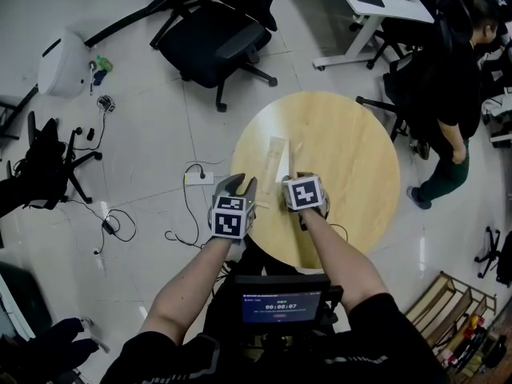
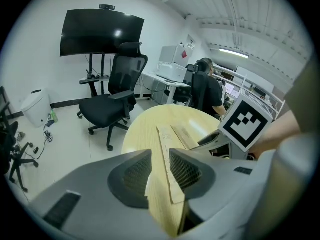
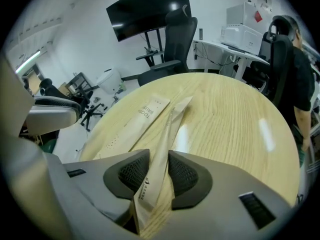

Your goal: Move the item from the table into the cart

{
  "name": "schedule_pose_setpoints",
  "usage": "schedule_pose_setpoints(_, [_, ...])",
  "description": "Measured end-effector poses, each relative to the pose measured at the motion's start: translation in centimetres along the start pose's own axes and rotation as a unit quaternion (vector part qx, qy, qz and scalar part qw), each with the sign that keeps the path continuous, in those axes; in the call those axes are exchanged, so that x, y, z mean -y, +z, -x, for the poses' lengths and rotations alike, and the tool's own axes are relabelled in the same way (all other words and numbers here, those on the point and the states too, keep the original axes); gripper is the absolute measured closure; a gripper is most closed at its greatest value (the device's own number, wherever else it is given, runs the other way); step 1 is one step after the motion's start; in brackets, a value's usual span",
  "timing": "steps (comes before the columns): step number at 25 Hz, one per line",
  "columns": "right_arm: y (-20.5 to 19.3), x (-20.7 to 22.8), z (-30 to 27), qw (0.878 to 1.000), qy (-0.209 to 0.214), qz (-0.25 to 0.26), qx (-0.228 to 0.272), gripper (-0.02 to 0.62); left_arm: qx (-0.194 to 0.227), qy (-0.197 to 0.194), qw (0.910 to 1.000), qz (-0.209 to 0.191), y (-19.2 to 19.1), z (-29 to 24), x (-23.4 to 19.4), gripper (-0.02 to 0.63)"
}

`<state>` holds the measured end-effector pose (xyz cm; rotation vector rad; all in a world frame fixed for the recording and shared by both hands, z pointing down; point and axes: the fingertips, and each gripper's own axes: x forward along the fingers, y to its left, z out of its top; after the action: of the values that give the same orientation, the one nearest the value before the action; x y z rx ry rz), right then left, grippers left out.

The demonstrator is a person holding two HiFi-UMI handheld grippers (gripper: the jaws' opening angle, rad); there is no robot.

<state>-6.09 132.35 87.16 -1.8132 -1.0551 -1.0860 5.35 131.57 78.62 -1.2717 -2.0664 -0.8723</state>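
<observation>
**Work surface.** A round wooden table (image 1: 352, 158) carried two long paper packets lying side by side near its 8 o'clock edge in the head view. The wide packet (image 1: 274, 154) bore printed lettering. The narrow packet (image 1: 294, 160) lay just beside it at 3 o'clock, and their edges appeared to touch toward the far ends.

**Left hand-held gripper** (image 2: 160, 156). Its jaws stood wide. The near end of the wide packet lay between them, still flat on the table and not pinched.

**Right hand-held gripper** (image 3: 159, 156). Its jaws stood narrow, with both pads against the near end of the narrow packet. That end was raised off the table into the jaws.

**Obstructions.** The two hand-held grippers worked close together, the right one just beside the left at its 3 o'clock, so each crowded the other's packet.

**Surroundings, head view, by the table's clock face**
- 11 o'clock: black office chair (image 1: 212, 42)
- 1 o'clock: white desk (image 1: 376, 6)
- 3 o'clock: a person in dark clothing (image 1: 448, 94), near the table edge
- 5 o'clock: wooden rack (image 1: 448, 310)
- 6 o'clock: small lit screen (image 1: 280, 304), below the forearms
- 9 o'clock: power strip (image 1: 198, 178) with cables on the floor

The left gripper view also showed a large dark monitor (image 2: 100, 31) on a stand
</observation>
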Motion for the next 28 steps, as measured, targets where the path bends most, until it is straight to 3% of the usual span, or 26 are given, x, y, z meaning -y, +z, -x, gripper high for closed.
schedule_pose_setpoints(9, [1.0, 1.0, -0.5, 1.000, -0.018, 0.003, 0.012, 0.552, 0.003, -0.007, 1.0000, -0.002, 0.1, -1.1, -0.3, 0.477])
schedule_pose_setpoints(14, [1.7, -0.7, 2.6, 0.999, -0.001, -0.013, 0.045, 0.560, 0.028, -0.010, 0.9995, -0.008, 1.4, 2.0, 0.3, 0.477])
schedule_pose_setpoints(19, [2.3, -1.2, 9.6, 0.994, -0.007, -0.017, 0.111, 0.560, 0.070, -0.040, 0.9967, 0.007, 4.8, 8.6, 3.0, 0.512])
schedule_pose_setpoints(22, [1.9, -1.5, 15.2, 0.987, -0.004, -0.027, 0.157, 0.560, 0.108, -0.044, 0.9930, -0.018, 6.6, 12.7, 5.6, 0.538])
schedule_pose_setpoints(25, [1.9, -1.9, 22.0, 0.975, 0.006, -0.041, 0.220, 0.560, 0.148, -0.052, 0.9868, -0.043, 8.3, 16.8, 8.6, 0.560])
schedule_pose_setpoints(28, [1.2, -2.5, 29.2, 0.958, 0.009, -0.043, 0.282, 0.560, 0.185, -0.062, 0.9800, -0.041, 9.3, 21.3, 11.5, 0.578])
